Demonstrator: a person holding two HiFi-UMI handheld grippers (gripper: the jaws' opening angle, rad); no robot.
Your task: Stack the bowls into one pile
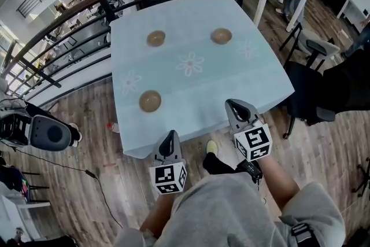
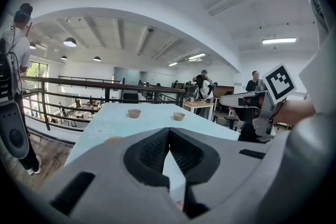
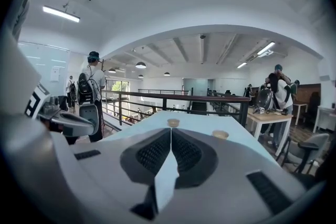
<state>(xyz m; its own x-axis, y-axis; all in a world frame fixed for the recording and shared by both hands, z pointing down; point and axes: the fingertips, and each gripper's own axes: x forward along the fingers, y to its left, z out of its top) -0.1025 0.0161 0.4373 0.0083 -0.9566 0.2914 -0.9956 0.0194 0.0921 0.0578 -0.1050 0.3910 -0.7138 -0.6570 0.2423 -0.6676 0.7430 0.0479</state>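
- The left gripper and right gripper both have their jaws pressed together, empty and touching nothing.
- Both hover at the near edge of the surface.
- Three bowls sit well apart: the nearest bowl, the far-left bowl and the far-right bowl.
- Best to open the jaws before reaching, then pinch one rim and keep the bowl level.

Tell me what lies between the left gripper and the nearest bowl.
Nothing but bare tablecloth. In the head view, the left gripper at the cloth's near edge and the near-left bowl have only cloth between them.
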